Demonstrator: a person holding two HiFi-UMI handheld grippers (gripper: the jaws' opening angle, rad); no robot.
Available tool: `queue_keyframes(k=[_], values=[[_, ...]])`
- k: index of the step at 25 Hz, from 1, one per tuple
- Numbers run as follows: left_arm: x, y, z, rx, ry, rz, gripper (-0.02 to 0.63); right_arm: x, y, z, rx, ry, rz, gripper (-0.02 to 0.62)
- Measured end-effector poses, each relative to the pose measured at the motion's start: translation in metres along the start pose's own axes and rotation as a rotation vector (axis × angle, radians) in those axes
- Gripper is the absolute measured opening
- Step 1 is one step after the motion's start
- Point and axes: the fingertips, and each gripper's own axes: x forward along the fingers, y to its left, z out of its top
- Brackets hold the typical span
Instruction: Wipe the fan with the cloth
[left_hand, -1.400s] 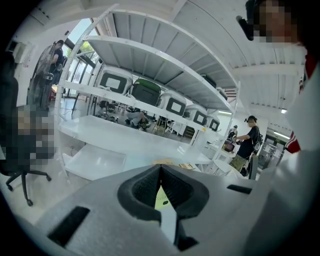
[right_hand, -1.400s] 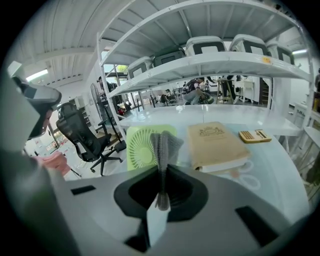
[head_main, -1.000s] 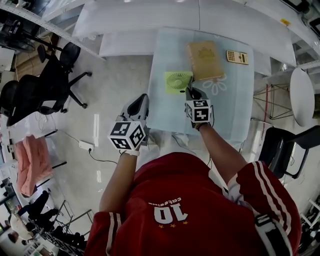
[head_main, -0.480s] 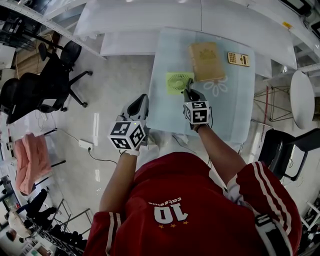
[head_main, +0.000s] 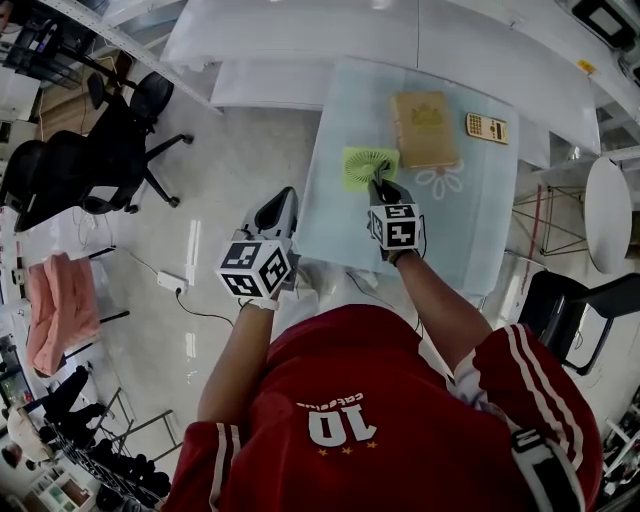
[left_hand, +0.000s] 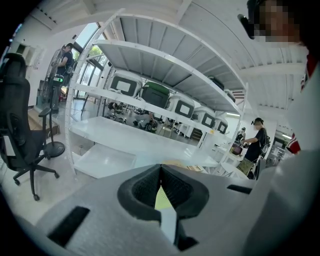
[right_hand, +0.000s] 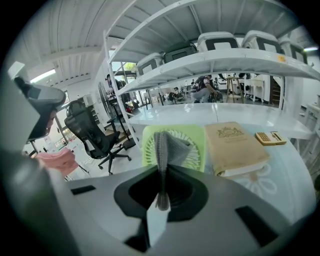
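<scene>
White shelving (right_hand: 210, 60) and office chairs (head_main: 120, 150) ring a pale counter (head_main: 340, 220) that carries the green fan (head_main: 368, 166) near its left edge. A tan book (head_main: 425, 128) lies just beside the fan on its right, and a calculator (head_main: 486, 128) sits farther right.

The right tongs (head_main: 380, 186) are clamped on a grey cloth (right_hand: 167, 147). The cloth stands up in a fold from between the pads, directly in front of the fan's round grille. The tips of these tongs are at the fan's near edge.

The left tongs (head_main: 283, 200) hang off the counter's left side, over the floor. Their pads are pressed together with nothing between them.

The step in hand looks like bringing the cloth onto the grille, or the first stroke of the wipe. The next move likely calls for pressing the fold lightly against the face and sweeping it across. A light fan could slide, so the idle left tongs might have to steady it.

No view settles whether the cloth touches the grille. From the head camera the cloth is too small to pick out. The left gripper view shows the fan only as a green sliver between its pads, and its own body fills the lower picture.
</scene>
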Motion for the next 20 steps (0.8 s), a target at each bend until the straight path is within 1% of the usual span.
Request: queue_keyframes(k=[20], values=[[-0.018, 0.025, 0.001, -0.014, -0.016, 0.052, 0.003, 0.021, 0.031, 0.004, -0.048, 0.014, 0.056, 0.021]])
